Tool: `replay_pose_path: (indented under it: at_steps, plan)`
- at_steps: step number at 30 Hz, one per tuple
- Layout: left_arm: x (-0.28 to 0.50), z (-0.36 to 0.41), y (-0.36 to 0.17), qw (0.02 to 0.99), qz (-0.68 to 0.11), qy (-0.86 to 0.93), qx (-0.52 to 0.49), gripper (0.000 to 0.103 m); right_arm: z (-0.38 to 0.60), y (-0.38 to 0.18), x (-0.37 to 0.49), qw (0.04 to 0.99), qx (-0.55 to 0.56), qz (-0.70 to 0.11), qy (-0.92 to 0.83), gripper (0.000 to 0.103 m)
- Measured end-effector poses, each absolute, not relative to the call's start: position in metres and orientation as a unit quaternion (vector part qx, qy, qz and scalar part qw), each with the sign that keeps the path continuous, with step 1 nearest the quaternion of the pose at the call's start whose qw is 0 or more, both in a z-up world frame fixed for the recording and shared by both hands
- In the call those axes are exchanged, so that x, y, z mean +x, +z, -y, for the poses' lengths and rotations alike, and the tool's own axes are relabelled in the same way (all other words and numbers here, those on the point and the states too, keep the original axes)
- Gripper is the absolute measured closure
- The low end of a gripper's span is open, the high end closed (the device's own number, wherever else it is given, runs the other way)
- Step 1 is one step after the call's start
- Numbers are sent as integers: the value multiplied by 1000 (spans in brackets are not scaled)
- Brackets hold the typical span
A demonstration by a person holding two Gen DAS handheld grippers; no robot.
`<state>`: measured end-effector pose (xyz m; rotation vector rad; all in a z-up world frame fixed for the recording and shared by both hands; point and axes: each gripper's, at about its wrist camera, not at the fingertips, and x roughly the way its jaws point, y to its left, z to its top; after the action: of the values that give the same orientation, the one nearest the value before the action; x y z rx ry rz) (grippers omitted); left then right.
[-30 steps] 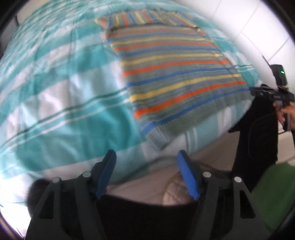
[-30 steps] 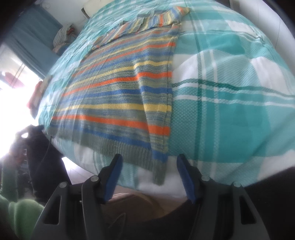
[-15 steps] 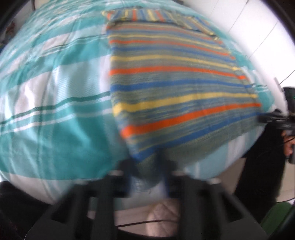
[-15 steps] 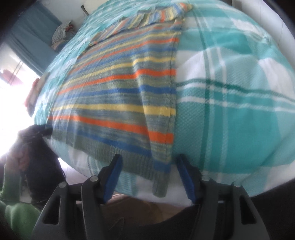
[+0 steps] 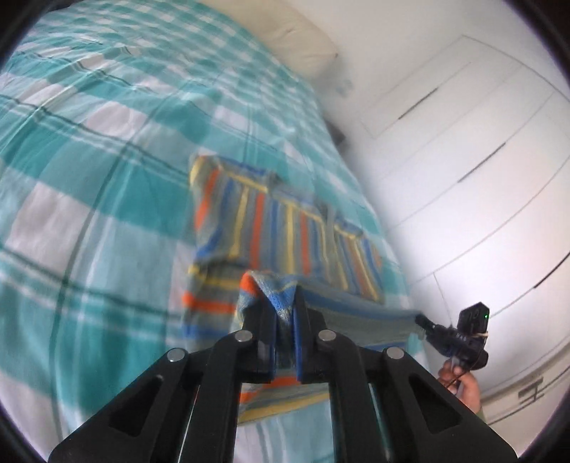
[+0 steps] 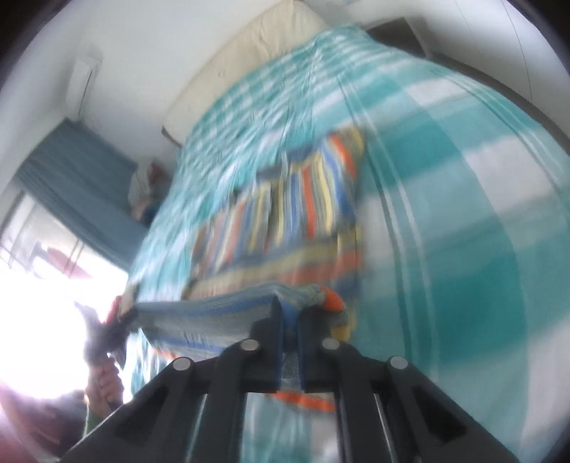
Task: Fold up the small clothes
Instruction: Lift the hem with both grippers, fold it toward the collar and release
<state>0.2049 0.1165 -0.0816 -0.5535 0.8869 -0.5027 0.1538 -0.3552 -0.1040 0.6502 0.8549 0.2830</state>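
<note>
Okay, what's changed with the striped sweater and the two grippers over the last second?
Both grippers, left gripper and right gripper, went from open to shut on the hem corners of the striped knitted sweater and lifted the hem, carrying it toward the neckline. The sweater's upper part stays flat on the teal checked bedspread.

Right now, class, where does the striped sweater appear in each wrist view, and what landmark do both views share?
Left wrist: sweater at centre, its hem pinched in the tongs.
Right wrist: sweater at centre, its hem likewise pinched.
Shared landmark: the cream headboard at the top.
</note>
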Motion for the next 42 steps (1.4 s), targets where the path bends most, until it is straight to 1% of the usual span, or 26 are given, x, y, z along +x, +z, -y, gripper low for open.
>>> replay_pose_path:
  at_steps: [4,8,10,12,13,14,15,16,18,20,23,27,30,31,33,34,35,36,39,42]
  plan:
    - [279,-102,-93,830,-433,-224,-272,97,370,-117,232,846,334,-398,118,97]
    - [334,-95,-108,826,-449,-204,-274,97,386,-129,297,835,356,-401,118,97]
    - [362,-93,-118,827,-454,-190,-273,95,392,-137,322,831,368,-399,121,97]
    - [386,-100,-128,825,-456,-154,-296,80,401,-145,339,830,396,-375,113,92]
    - [393,-109,-133,821,-453,-134,-320,59,405,-149,343,829,412,-364,104,83]
    - [396,-118,-135,817,-447,-120,-344,48,408,-150,346,826,426,-356,99,77]
    - [396,-131,-133,816,-436,-107,-364,47,410,-147,344,830,424,-350,94,65]
    - [394,-138,-129,816,-429,-106,-371,47,410,-141,341,839,411,-346,90,64]
    - [382,-149,-116,826,-420,-124,-355,45,405,-122,329,865,353,-343,96,64]
    - [358,-148,-105,840,-424,-141,-309,35,396,-107,313,883,292,-353,99,64]
    - [324,-133,-103,842,-451,-180,-234,34,379,-99,277,879,233,-397,129,64]
    - [272,-111,-120,831,-488,-206,-169,34,354,-115,219,859,181,-451,161,64]
    - [249,-97,-128,833,-492,-216,-136,35,341,-128,185,854,147,-469,172,64]
    - [245,-92,-129,833,-492,-219,-126,39,339,-134,182,852,140,-475,172,64]
    - [245,-81,-134,831,-500,-218,-105,57,337,-146,185,844,147,-487,169,64]
    - [244,-78,-136,832,-503,-214,-93,82,335,-150,187,842,148,-491,168,65]
    - [244,-74,-138,834,-505,-207,-77,98,333,-153,191,842,143,-493,166,69]
    - [245,-74,-140,833,-508,-206,-76,99,333,-156,194,840,139,-499,162,100]
    - [231,-88,-130,828,-502,-225,-104,100,341,-147,190,832,157,-506,163,99]
    - [214,-94,-130,822,-507,-240,-94,100,343,-137,181,832,138,-509,174,99]
